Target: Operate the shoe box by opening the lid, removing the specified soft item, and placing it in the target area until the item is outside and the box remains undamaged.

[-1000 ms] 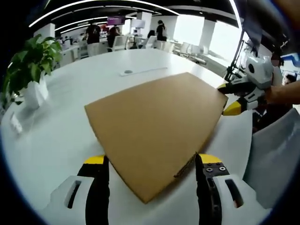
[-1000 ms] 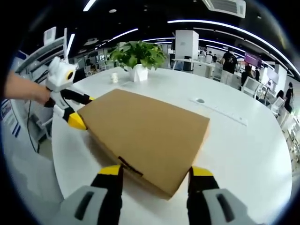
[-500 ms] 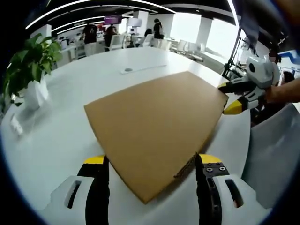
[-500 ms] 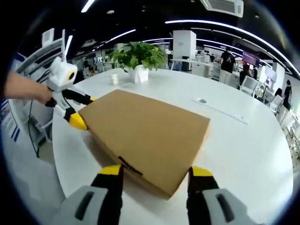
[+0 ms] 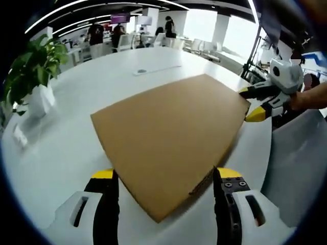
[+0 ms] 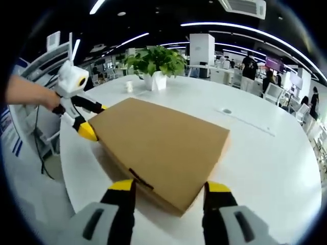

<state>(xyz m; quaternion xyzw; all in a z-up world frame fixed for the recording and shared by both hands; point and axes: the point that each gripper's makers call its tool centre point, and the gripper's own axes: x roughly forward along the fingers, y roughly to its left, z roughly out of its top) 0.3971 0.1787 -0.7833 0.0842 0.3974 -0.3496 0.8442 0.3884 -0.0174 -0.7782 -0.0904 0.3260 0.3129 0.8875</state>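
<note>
Both grippers, left gripper and right gripper, straddle opposite corners of the closed shoe box with jaws spread, gripping nothing; the lid is still down. Uneven lifting could crease the cardboard lid; pushing might slide the box across the white table.

Pretty clearly an open-plan office. Big round white table with a potted plant near its edge, and beyond the plant there are rows of desks and office chairs with people standing around. Long strip lights overhead, plus a ceiling air-con vent above the table.
</note>
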